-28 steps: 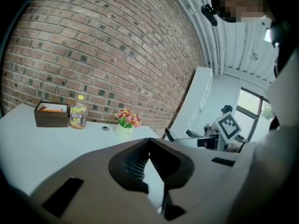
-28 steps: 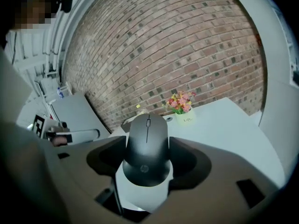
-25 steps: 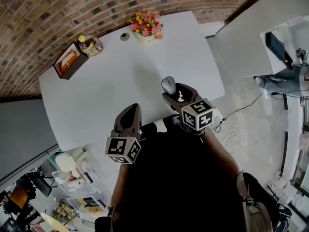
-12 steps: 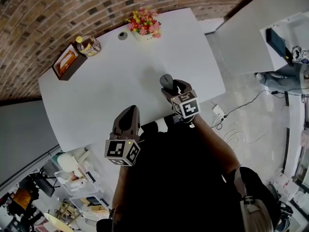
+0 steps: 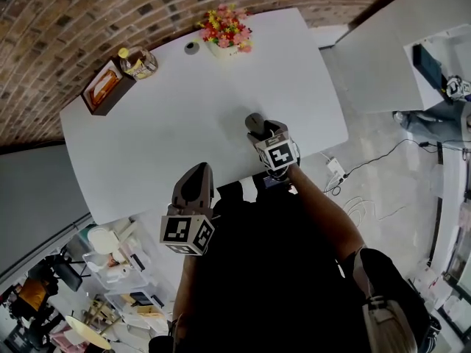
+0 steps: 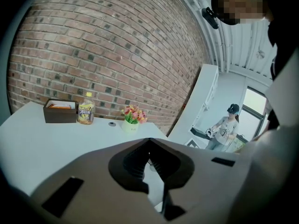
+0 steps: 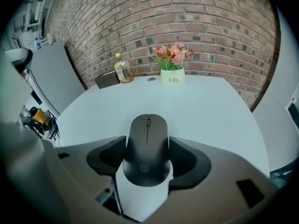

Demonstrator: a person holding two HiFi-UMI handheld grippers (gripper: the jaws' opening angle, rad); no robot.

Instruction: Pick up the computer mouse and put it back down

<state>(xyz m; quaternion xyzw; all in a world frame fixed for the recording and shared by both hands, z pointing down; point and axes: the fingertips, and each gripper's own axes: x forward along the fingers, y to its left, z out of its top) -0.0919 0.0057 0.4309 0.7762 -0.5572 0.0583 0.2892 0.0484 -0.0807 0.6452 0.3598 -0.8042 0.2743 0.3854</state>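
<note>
- Your right tongs (image 7: pixel 147 141) clasp one smooth, matte-black, oval computer mouse (image 7: pixel 145 160) resting on the plain white tabletop (image 7: pixel 215 111).
- Your left tongs (image 6: pixel 150 143) are closed, empty.

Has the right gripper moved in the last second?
Yes. The right gripper has slid forward across the table, toward the flowers; its jaws now close on the computer mouse.
</note>
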